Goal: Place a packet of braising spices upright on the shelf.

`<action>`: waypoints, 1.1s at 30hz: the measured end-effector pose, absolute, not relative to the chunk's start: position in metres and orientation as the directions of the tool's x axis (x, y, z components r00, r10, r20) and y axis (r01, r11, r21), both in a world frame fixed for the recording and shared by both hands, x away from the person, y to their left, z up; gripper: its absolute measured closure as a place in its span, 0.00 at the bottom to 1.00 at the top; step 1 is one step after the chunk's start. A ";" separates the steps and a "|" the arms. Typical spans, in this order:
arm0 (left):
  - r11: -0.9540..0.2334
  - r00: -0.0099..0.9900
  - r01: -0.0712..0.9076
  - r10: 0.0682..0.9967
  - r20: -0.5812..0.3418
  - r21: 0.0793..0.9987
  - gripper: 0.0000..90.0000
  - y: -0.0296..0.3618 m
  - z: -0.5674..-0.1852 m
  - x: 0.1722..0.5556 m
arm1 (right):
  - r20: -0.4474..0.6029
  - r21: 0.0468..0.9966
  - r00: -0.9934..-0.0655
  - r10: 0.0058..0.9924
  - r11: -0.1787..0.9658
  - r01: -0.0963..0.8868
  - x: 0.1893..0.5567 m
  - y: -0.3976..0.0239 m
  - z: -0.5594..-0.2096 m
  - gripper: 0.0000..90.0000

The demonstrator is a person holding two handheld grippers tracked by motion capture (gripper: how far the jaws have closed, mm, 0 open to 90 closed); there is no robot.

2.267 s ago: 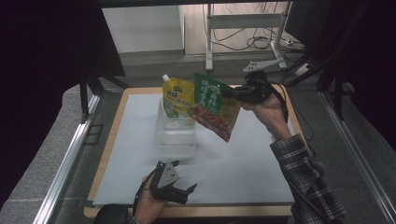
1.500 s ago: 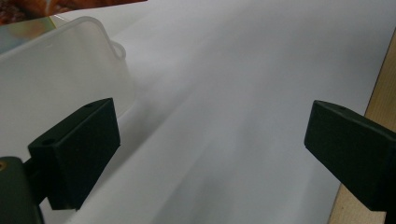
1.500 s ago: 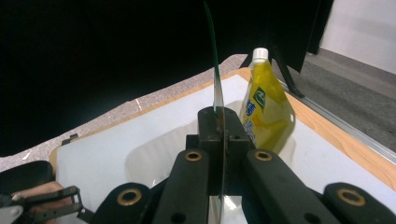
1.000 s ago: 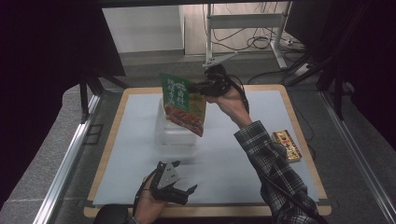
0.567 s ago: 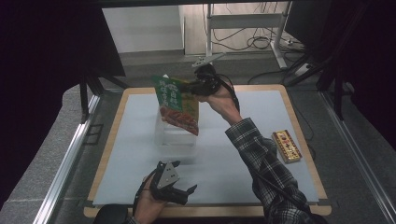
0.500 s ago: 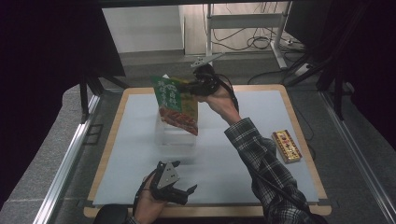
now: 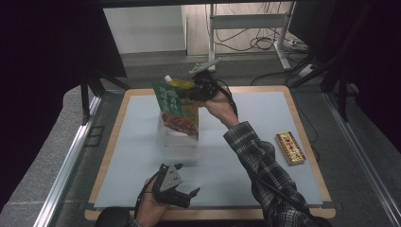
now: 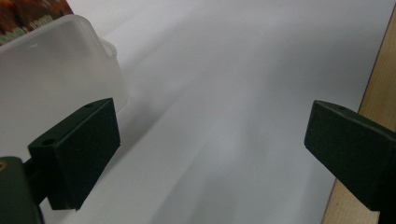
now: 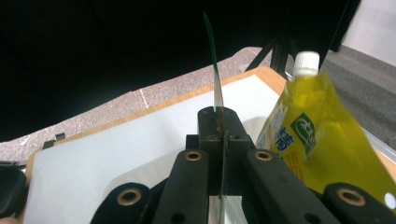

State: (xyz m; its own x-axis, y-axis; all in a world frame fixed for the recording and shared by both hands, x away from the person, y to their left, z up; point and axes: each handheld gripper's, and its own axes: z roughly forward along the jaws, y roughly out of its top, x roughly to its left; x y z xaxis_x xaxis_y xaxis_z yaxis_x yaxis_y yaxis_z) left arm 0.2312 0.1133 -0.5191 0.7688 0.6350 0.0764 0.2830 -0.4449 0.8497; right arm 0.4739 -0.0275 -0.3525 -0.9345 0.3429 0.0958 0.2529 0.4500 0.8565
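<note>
At the near left of the table, the left gripper rested with its jaws spread wide and nothing between them. Farther in, the clear container already held a yellow spouted pouch standing upright. The right gripper, clenched on the top edge of the green flat packet, held it over the container, long axis near vertical, lower end pointing down; lowering and release probably remained. A chocolate box lay far right.

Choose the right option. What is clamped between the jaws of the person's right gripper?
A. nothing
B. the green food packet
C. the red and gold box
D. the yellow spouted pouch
B: the right gripper is shut on the top edge of the green food packet, held over the clear container; the right gripper view shows its thin edge pinched between the jaws.
</note>
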 end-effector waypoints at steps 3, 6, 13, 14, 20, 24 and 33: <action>-0.446 0.769 0.284 0.635 0.077 0.849 0.03 0.113 -0.519 0.231 | 0.091 0.851 -0.932 0.351 0.459 0.256 0.475 -0.026 -0.362 0.99; -0.450 0.769 0.285 0.634 0.078 0.847 0.03 0.113 -0.520 0.231 | 0.106 0.861 -0.933 0.343 0.438 0.259 0.475 -0.026 -0.365 0.99; -0.469 0.772 0.282 0.628 0.092 0.837 0.03 0.111 -0.520 0.231 | 0.104 0.860 -0.923 0.371 0.432 0.271 0.479 -0.028 -0.368 0.97; -0.472 0.773 0.280 0.627 0.095 0.836 0.03 0.111 -0.520 0.231 | 0.107 0.860 -0.919 0.379 0.429 0.277 0.480 -0.029 -0.369 0.97; -0.472 0.771 0.282 0.629 0.095 0.835 0.03 0.111 -0.521 0.231 | 0.083 0.853 -0.914 0.397 0.445 0.271 0.480 -0.032 -0.370 0.86; -0.476 0.773 0.281 0.626 0.097 0.833 0.03 0.110 -0.521 0.231 | 0.070 0.858 -0.908 0.412 0.440 0.266 0.480 -0.035 -0.369 0.71; -0.482 0.774 0.277 0.625 0.104 0.831 0.04 0.110 -0.521 0.230 | 0.032 0.853 -0.896 0.442 0.456 0.256 0.477 -0.044 -0.369 0.42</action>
State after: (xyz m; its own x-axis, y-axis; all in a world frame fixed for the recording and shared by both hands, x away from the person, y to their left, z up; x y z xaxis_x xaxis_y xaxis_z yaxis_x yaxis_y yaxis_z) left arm 0.2304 0.1096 -0.5209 0.7738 0.6248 0.1040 0.2770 -0.4815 0.8315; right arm 0.4769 -0.0441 -0.3693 -0.8962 0.4424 0.0324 0.2557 0.4558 0.8526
